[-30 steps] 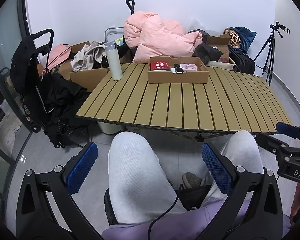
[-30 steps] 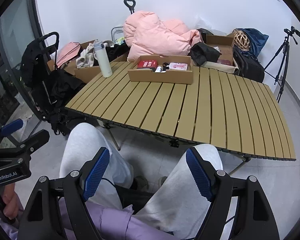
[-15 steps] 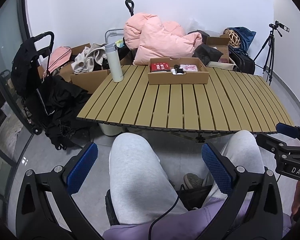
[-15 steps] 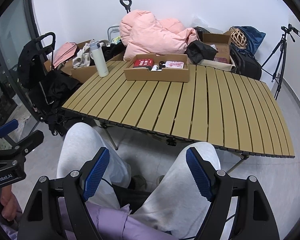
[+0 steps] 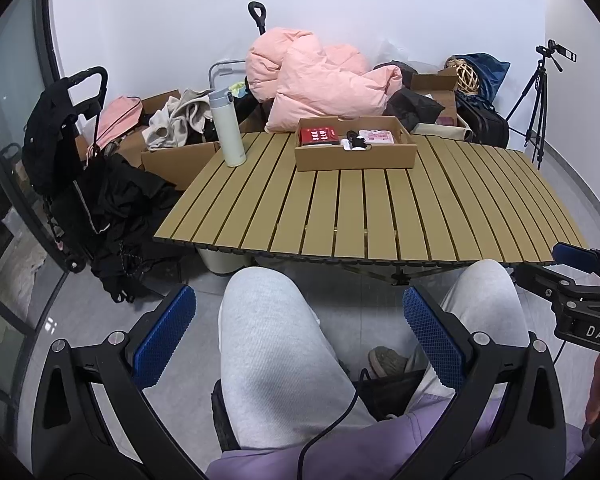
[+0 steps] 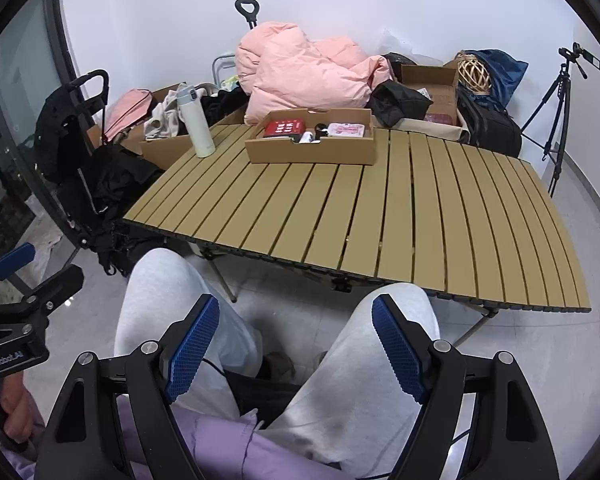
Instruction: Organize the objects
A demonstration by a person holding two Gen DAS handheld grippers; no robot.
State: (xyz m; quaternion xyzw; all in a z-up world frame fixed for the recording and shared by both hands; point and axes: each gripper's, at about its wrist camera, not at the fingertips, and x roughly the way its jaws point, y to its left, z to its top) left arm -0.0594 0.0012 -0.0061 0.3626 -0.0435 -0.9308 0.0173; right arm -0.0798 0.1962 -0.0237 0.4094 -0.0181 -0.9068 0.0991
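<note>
A shallow cardboard tray stands at the far side of the slatted table. It holds a red box, a pink packet and small black and white items between them. A white flask stands upright at the table's far left. My left gripper hangs open above the person's grey-trousered knees, well short of the table. My right gripper is open too, with only the legs behind its blue pads.
Behind the table lie a pink quilt, cardboard boxes with clothes, a black bag and a woven ball. A trolley draped in black clothing stands left, a tripod right. A glass door runs along the left.
Both views have shifted only slightly; the table and its objects sit where they were, and both grippers stay open over the knees.
</note>
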